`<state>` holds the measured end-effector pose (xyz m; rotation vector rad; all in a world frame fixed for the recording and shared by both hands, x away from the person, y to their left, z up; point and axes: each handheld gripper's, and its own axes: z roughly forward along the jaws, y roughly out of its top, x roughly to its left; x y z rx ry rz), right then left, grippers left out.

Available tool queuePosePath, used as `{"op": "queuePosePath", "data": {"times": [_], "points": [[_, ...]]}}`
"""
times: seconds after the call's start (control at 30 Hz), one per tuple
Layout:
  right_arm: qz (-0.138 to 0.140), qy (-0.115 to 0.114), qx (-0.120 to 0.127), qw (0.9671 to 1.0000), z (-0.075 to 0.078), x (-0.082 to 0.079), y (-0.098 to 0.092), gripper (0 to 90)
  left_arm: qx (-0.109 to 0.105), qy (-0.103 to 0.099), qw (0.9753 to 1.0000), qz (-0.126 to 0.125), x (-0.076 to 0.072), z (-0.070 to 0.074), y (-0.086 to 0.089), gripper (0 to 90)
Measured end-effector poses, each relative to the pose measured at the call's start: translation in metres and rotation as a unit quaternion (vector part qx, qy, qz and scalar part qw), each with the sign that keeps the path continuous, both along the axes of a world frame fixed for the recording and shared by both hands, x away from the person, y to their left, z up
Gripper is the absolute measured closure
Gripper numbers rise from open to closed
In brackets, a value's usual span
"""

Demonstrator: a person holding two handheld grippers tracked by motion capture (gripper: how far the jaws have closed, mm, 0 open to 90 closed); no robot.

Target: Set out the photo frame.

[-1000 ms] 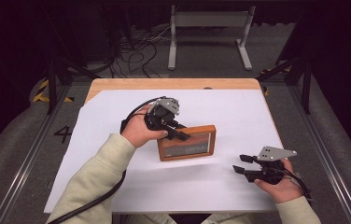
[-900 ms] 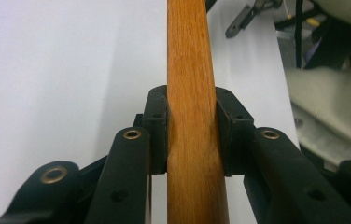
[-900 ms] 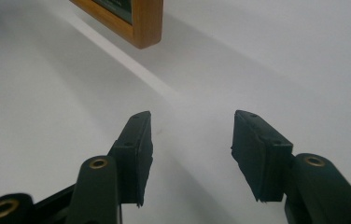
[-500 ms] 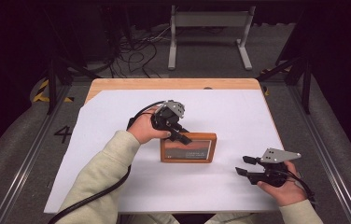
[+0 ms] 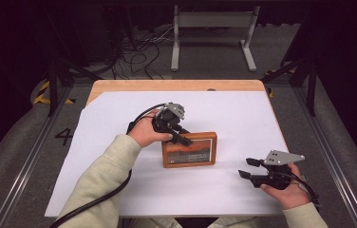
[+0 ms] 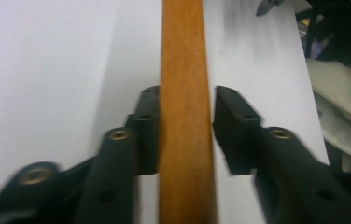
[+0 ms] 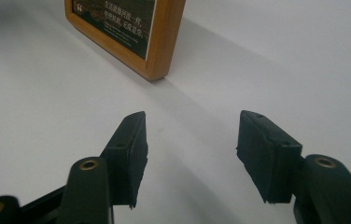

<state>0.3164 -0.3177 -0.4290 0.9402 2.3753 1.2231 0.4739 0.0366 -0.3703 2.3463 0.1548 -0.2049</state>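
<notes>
A wooden picture frame (image 5: 189, 151) with a dark printed picture stands on its long edge near the middle of the white table cover (image 5: 243, 114). My left gripper (image 5: 185, 139) reaches down onto the frame's top left edge. In the left gripper view the frame's top rail (image 6: 185, 56) runs between the two jaws of my left gripper (image 6: 185, 128), which are shut on it. My right gripper (image 5: 245, 168) hovers low at the front right, open and holding nothing. In the right gripper view, that gripper (image 7: 190, 154) points at the frame's lower corner (image 7: 157, 51), a short way off.
The white cover leaves a strip of wooden tabletop (image 5: 176, 85) bare at the far edge. Beyond the table, a metal stand (image 5: 212, 28) and loose cables (image 5: 138, 52) lie on the dark floor. Rails run along both sides of the table.
My left gripper has tipped the frame up from a slanted pose to standing, shifting it slightly toward the person. The right gripper has drifted a little lower and stayed open.
</notes>
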Motion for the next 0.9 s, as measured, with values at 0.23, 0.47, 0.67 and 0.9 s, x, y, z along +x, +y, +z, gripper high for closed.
{"op": "queuePosePath", "data": {"times": [0.23,0.47,0.67,0.9], "points": [[0.006,-0.005,0.001,1.0,0.0,0.01,0.005,38.4,-0.051,-0.023,0.9961,0.068,-0.012,0.013,0.029,39.0],[-0.001,-0.017,0.016,0.9997,0.008,0.023,0.005,36.1,-0.072,-0.028,0.9866,0.143,-0.036,0.02,0.064,36.1],[0.004,-0.023,0.021,0.9995,0.011,0.034,0.009,35.6,-0.083,-0.032,0.9734,0.211,-0.066,0.017,0.097,34.8],[-0.001,-0.039,0.036,0.9986,0.015,0.038,0.009,35.5,-0.122,-0.044,0.9526,0.275,-0.095,0.011,0.124,34.3]]}}
